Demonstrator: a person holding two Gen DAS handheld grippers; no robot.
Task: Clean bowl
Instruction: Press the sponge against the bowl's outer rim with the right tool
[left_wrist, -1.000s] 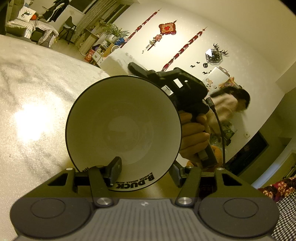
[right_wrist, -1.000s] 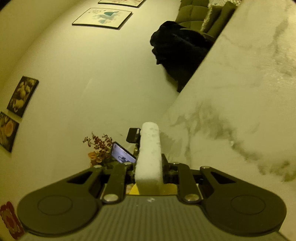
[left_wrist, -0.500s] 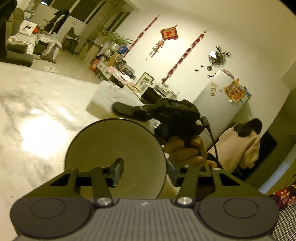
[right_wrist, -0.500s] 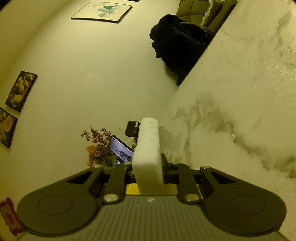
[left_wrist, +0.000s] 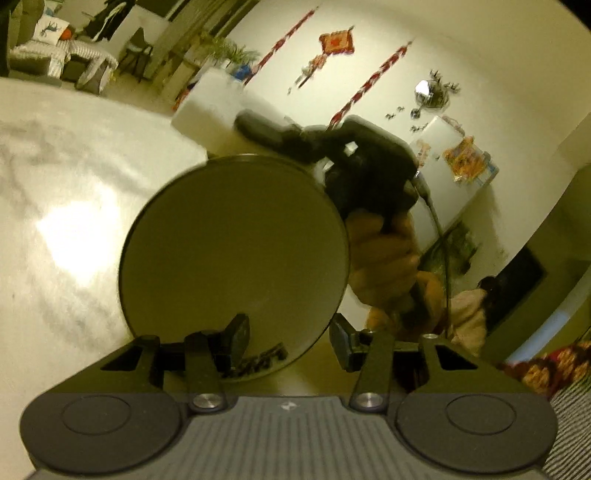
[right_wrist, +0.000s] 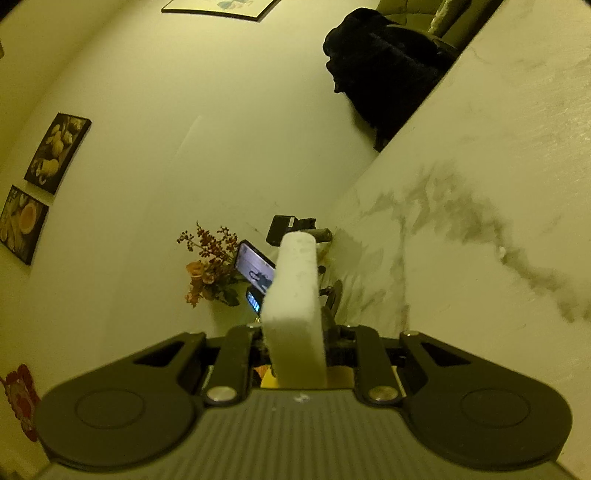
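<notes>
left claw (left_wrist: 288, 332) grips bowl (left_wrist: 232, 258) by rim, held up over desk (left_wrist: 66, 229), mouth to camera | right claw (right_wrist: 295, 332) clenched on sponge (right_wrist: 293, 295), past bowl's far side, apart | risk: thin rim grip, wipe push levers bowl out, drops on desk

Lived-in home, plainly. Beyond the left fingers: sofa (left_wrist: 55, 55), potted plant (left_wrist: 225, 48), red hanging ornament (left_wrist: 336, 42), fridge (left_wrist: 458, 162). Left of the right fingers: framed food pictures (right_wrist: 40, 184), flowers (right_wrist: 210, 266).
</notes>
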